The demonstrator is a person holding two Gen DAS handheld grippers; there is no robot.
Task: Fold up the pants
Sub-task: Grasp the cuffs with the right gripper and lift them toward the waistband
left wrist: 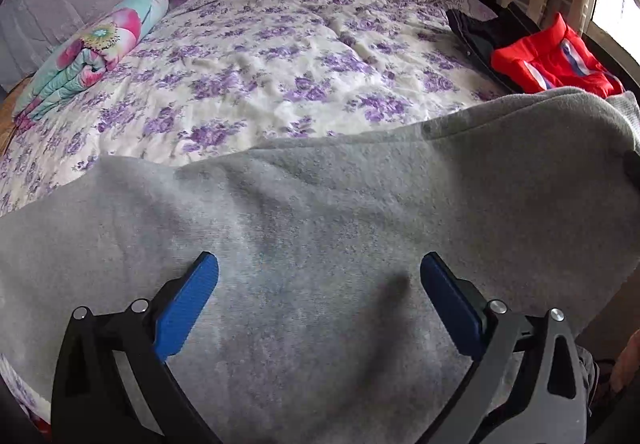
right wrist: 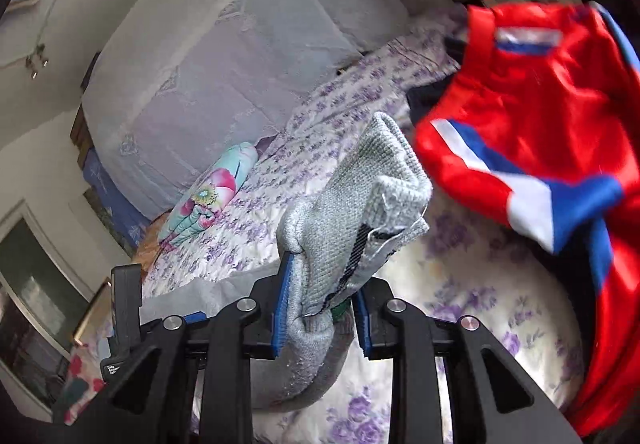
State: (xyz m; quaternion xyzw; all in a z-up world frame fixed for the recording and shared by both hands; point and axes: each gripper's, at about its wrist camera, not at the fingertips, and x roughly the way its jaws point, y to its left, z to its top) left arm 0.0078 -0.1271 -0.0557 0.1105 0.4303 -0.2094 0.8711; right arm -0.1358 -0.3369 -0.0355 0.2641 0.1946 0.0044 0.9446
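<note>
The grey fleece pants (left wrist: 320, 212) lie spread across the near part of the bed in the left wrist view. My left gripper (left wrist: 319, 272) is open, its blue pads wide apart just above the grey cloth, holding nothing. My right gripper (right wrist: 322, 300) is shut on a bunched end of the grey pants (right wrist: 356, 196), which stands up between the blue pads with its ribbed hem and a label showing. The left gripper's body (right wrist: 126, 308) shows at the left edge of the right wrist view.
The bed has a purple-flowered sheet (left wrist: 280, 56). A folded floral blanket (left wrist: 92, 52) lies at its far left. Red garments with blue and white stripes (left wrist: 552, 60) and dark clothing (left wrist: 480, 32) lie at the right, close to my right gripper (right wrist: 540, 116). A quilted headboard (right wrist: 240, 76) is behind.
</note>
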